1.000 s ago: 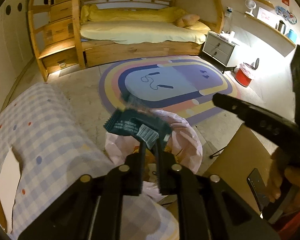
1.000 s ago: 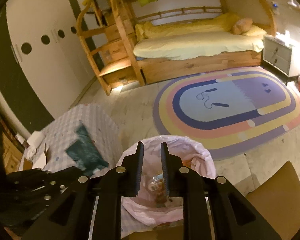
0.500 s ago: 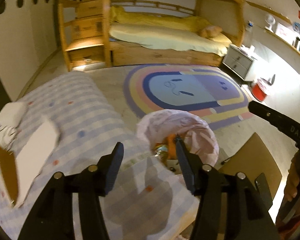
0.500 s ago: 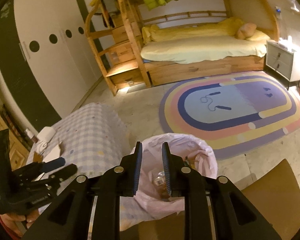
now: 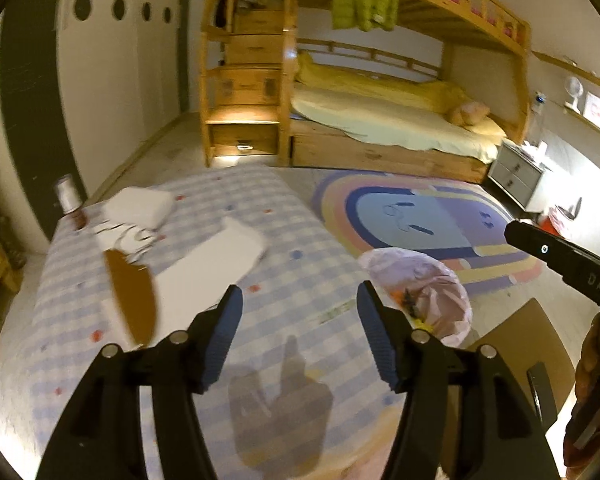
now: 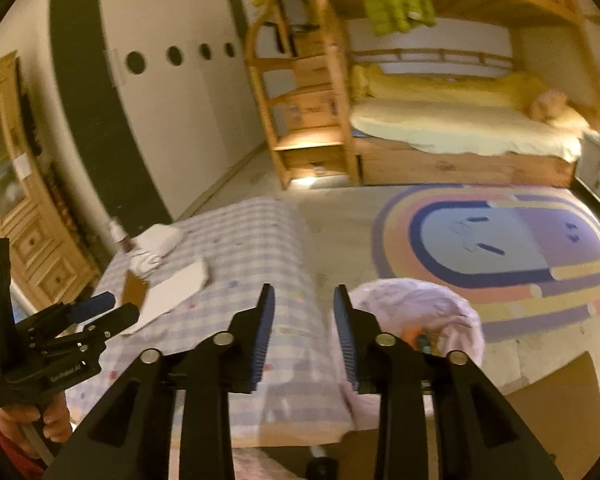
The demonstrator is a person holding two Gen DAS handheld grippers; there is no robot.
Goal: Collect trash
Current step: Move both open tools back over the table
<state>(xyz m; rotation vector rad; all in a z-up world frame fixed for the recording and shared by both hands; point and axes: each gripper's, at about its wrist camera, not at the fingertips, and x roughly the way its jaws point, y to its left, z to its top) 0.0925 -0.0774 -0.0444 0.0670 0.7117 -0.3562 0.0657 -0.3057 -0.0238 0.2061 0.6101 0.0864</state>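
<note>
My left tool (image 5: 299,318) hangs over the checked surface (image 5: 292,240) with its matte black jaws spread wide and nothing between the ribbed blue pads (image 5: 225,328). My right tool (image 6: 303,334) sits at the near right corner of that same surface, jaws parted by a narrower gap, also holding nothing; its pads (image 6: 265,336) are finely ridged. From the left camera the right tool shows as a black bar at the right edge, with white letters reading "DAS" on it. From the right camera the left tool (image 6: 100,308) appears at the near left, and pale lettering on its body is too blurred for me to read.

The trash bag (image 5: 424,280) is thin, crinkled pink plastic, its mouth open just off the right edge of the surface, with orange and dark scraps inside. The cloth on the surface is soft blue-and-white check dotted with small red and blue spots. On its far left lie a flat white sheet (image 5: 216,256), a brown cardboard piece (image 5: 134,300) with a curved edge, crumpled white paper (image 5: 128,236), a puffy white packet (image 5: 138,206) and a small cylindrical bottle (image 5: 66,196) with a pale cap
</note>
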